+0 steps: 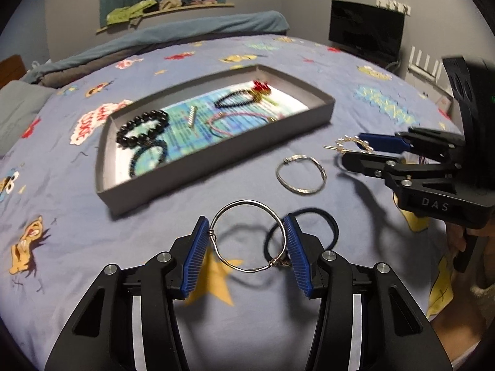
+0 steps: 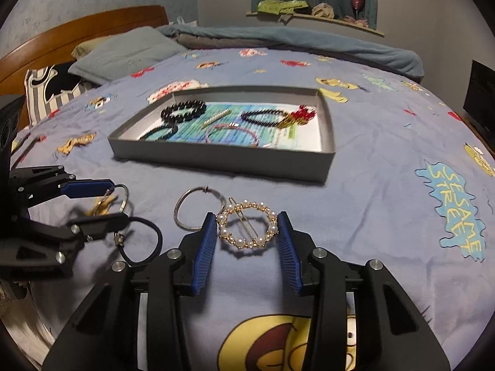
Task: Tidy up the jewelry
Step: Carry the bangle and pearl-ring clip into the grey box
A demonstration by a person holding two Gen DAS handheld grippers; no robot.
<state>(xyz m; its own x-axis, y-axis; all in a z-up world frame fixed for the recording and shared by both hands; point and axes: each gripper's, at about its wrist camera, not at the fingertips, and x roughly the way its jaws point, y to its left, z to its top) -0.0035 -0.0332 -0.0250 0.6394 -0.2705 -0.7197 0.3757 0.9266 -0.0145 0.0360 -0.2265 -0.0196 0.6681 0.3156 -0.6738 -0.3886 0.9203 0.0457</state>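
A grey tray [image 1: 216, 167] [image 2: 222, 157] lies on the bed and holds a black bead bracelet [image 1: 142, 126] [image 2: 184, 110], a dark bead bracelet with a red charm [image 1: 244, 95] [image 2: 272, 116], a pink bangle [image 1: 229, 122] and a small bar. My left gripper [image 1: 247, 239] [image 2: 103, 202] is shut on a silver wire bangle [image 1: 247, 205] and holds it above the sheet. My right gripper [image 2: 246, 230] [image 1: 355, 148] is shut on a round pearl hair clip [image 2: 247, 225] [image 1: 349, 143]. A second silver bangle [image 1: 300, 173] [image 2: 198, 208] and a black hair tie [image 1: 309, 228] [image 2: 142, 241] lie on the sheet.
The bed has a blue cartoon-print sheet [image 2: 386, 154]. Pillows [image 2: 123, 52] and a wooden headboard [image 2: 83, 27] are at the far end. A rolled blue blanket [image 1: 191, 34] lies along the far edge. A black monitor [image 1: 365, 31] stands beside the bed.
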